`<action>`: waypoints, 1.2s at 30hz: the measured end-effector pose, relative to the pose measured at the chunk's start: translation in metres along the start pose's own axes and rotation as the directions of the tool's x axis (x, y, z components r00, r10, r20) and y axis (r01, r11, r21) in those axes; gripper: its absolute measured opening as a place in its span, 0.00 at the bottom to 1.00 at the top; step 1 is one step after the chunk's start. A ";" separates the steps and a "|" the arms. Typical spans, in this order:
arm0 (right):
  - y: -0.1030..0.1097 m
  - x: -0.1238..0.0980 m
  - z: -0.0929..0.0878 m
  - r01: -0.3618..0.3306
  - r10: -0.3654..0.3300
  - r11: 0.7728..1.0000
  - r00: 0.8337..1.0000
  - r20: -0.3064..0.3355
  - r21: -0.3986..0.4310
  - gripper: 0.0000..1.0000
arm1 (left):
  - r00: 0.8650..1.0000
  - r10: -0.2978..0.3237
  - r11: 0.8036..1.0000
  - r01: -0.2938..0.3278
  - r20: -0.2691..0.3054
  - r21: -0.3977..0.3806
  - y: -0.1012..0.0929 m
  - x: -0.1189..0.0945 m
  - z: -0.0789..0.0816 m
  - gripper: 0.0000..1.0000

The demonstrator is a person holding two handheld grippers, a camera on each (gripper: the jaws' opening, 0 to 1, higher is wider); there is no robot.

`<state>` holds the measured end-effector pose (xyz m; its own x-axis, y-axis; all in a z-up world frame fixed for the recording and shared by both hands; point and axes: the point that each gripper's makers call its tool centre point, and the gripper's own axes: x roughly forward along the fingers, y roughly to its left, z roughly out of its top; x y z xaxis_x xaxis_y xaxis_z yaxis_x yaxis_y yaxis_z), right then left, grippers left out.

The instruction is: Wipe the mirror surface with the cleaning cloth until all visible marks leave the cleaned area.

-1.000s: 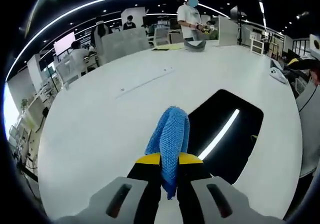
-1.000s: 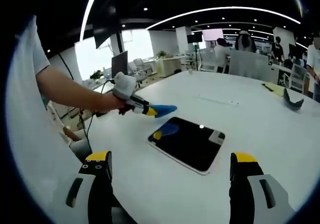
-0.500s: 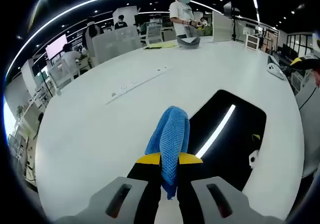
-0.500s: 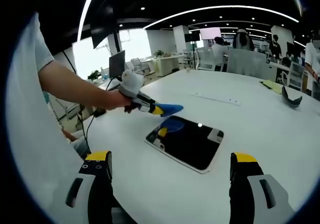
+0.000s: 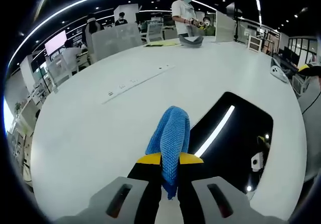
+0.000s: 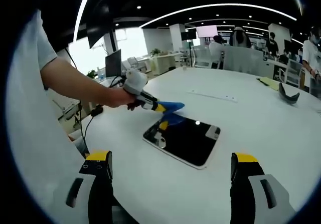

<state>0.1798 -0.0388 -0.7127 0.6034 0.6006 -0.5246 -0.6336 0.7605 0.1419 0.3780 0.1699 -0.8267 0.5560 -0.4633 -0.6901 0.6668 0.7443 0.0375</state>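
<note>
1. Step in hand, as I judge it: the approach, with wiping not yet begun. My left gripper (image 5: 170,159) has its jaws clamped on the blue cleaning cloth (image 5: 171,136), which stands up in a folded hump between the yellow tips.
2. In the right gripper view the left gripper (image 6: 159,106) hangs at the near-left edge of the mirror (image 6: 183,139), cloth tip over the glass. I cannot tell whether it touches; a blue reflection sits just under it.
3. The mirror lies flat on the white table (image 6: 261,119), a dark rounded rectangle reflecting ceiling lights. In the left gripper view the mirror (image 5: 235,139) is just right of the cloth.
4. Marks on the glass: too small for me to make out.
5. My right gripper (image 6: 170,176) is held back, well apart from the mirror, jaws spread wide with nothing between them.
6. Next move, I reckon: lower the cloth flat onto the glass and sweep across, keeping pressure light so the mirror does not slide.
7. Containers: none within reach. A dark curved object (image 6: 290,94) lies far across the table; contents not discernible.
</note>
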 end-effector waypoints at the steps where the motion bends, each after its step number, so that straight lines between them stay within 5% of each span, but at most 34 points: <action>1: 0.000 0.000 0.000 0.000 0.000 1.000 1.000 -0.001 -0.001 0.98 | 1.000 -0.002 1.000 0.002 -0.004 0.005 -0.001 0.001 -0.001 0.07; 36: -0.005 0.009 0.002 -0.005 0.005 1.000 1.000 -0.009 0.011 0.97 | 0.999 0.012 1.000 -0.013 0.030 0.012 -0.007 0.015 -0.005 0.06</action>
<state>0.1893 -0.0366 -0.7163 0.5956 0.6022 -0.5316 -0.6314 0.7601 0.1535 0.3790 0.1599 -0.8410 0.5785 -0.4682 -0.6679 0.6657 0.7442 0.0549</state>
